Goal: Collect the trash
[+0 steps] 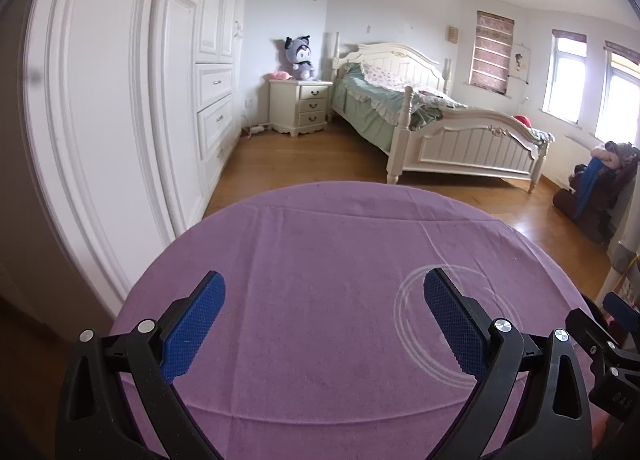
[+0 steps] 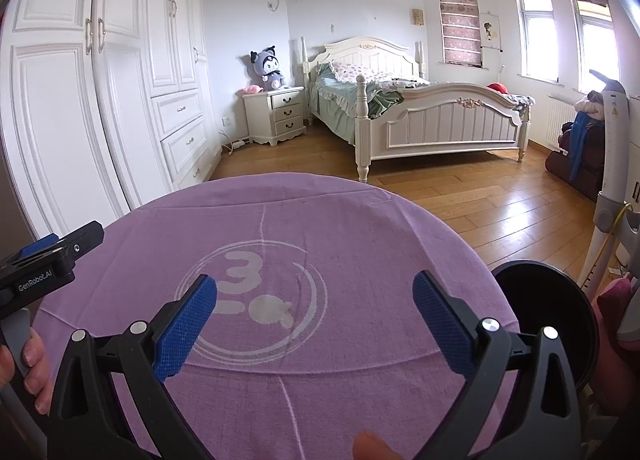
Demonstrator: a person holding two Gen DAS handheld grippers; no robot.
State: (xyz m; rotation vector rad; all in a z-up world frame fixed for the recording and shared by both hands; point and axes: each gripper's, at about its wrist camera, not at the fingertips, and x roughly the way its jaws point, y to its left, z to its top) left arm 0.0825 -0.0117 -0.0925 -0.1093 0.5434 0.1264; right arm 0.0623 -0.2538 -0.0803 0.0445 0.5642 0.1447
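Observation:
My left gripper (image 1: 324,288) is open and empty, held above a table with a purple cloth (image 1: 320,236). My right gripper (image 2: 314,290) is open and empty above the same cloth (image 2: 360,228), over a white printed ring logo (image 2: 252,296). A round black bin (image 2: 556,312) stands just off the table's right edge, beside my right gripper's right finger. No trash item shows on the cloth in either view. The left gripper's body (image 2: 44,264) shows at the left edge of the right wrist view, held by a hand.
White wardrobe doors (image 1: 100,100) stand close on the left. A white bed (image 2: 420,116) and a nightstand (image 2: 276,112) stand across the wooden floor (image 2: 480,200). A chair piled with clothes (image 2: 580,144) and a white stand (image 2: 612,180) are at the right.

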